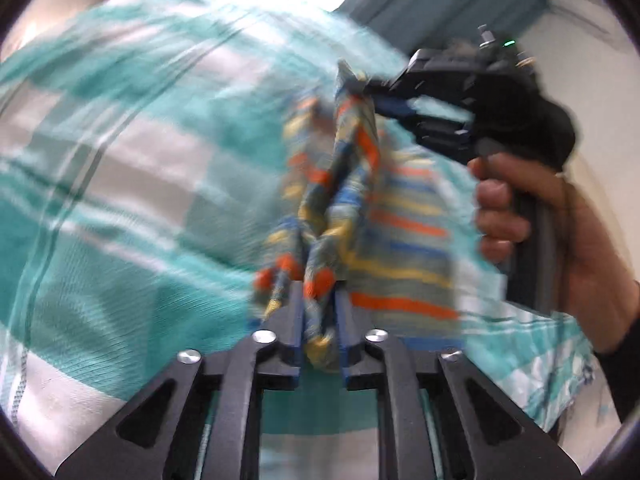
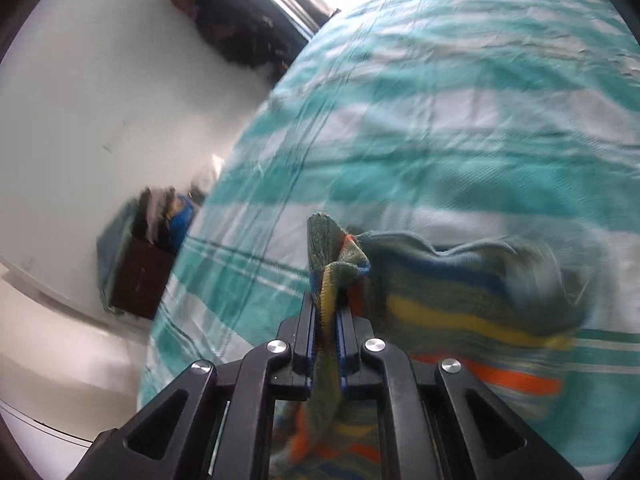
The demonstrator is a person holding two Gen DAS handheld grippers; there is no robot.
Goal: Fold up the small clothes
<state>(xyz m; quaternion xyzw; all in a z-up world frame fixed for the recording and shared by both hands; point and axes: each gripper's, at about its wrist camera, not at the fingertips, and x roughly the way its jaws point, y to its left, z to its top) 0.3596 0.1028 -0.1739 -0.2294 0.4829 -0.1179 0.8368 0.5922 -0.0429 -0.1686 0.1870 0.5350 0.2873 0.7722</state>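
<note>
A small striped garment (image 1: 404,248), grey-green with orange, yellow and blue bands, hangs in the air above a teal and white checked bedsheet (image 1: 120,160). My left gripper (image 1: 319,312) is shut on one bunched edge of it. My right gripper (image 1: 370,94), seen in the left wrist view with the hand on its handle, is shut on another edge higher up. In the right wrist view my right gripper (image 2: 327,312) pinches a fold of the garment (image 2: 460,292), which drapes to the right and below. Both views are motion-blurred.
The bedsheet (image 2: 440,120) covers a bed. A dark wooden cabinet (image 2: 136,276) with stacked clothes stands by the white wall left of the bed. Dark items (image 2: 236,20) hang on the wall. A teal curtain (image 1: 440,0) is behind the bed.
</note>
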